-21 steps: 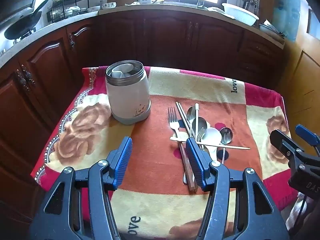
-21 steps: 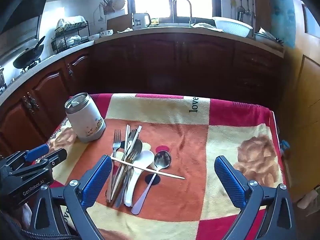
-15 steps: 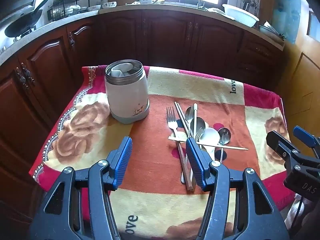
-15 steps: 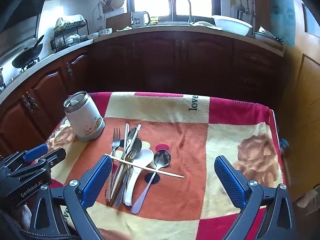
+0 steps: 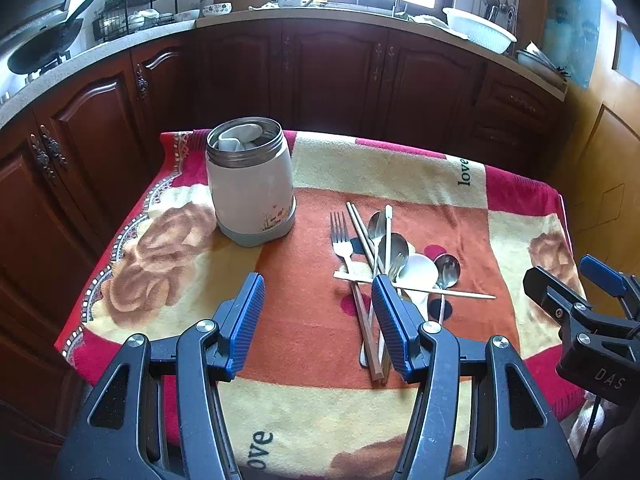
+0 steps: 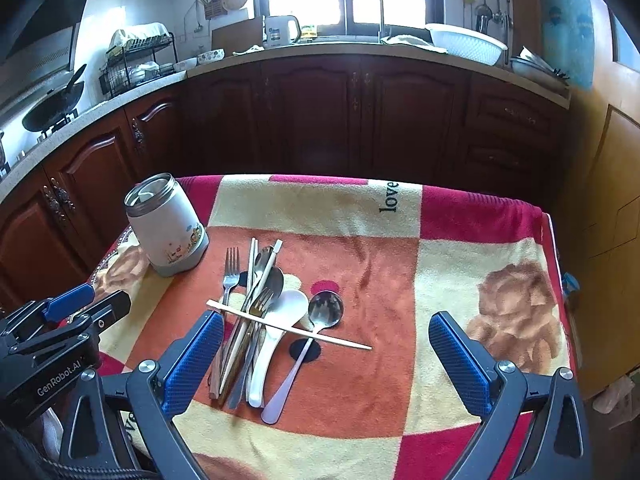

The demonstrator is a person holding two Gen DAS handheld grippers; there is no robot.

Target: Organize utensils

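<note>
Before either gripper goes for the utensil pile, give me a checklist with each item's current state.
1. Left gripper open, nothing between the fingers: ok.
2. Right gripper open wide and empty: ok.
3. Canister upright, lid off: ok.
4. Room inside canister: cannot tell; something white already sits in it.
5. Utensils separated for a clean single pick: not ok; the pale chopstick lies across the fork, white spoon and metal spoon.
6. Blanket flat under the pile: ok.

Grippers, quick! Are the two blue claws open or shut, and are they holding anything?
Left gripper: open, holding nothing.
Right gripper: wide open, holding nothing; the utensils lie untouched on the blanket.
</note>
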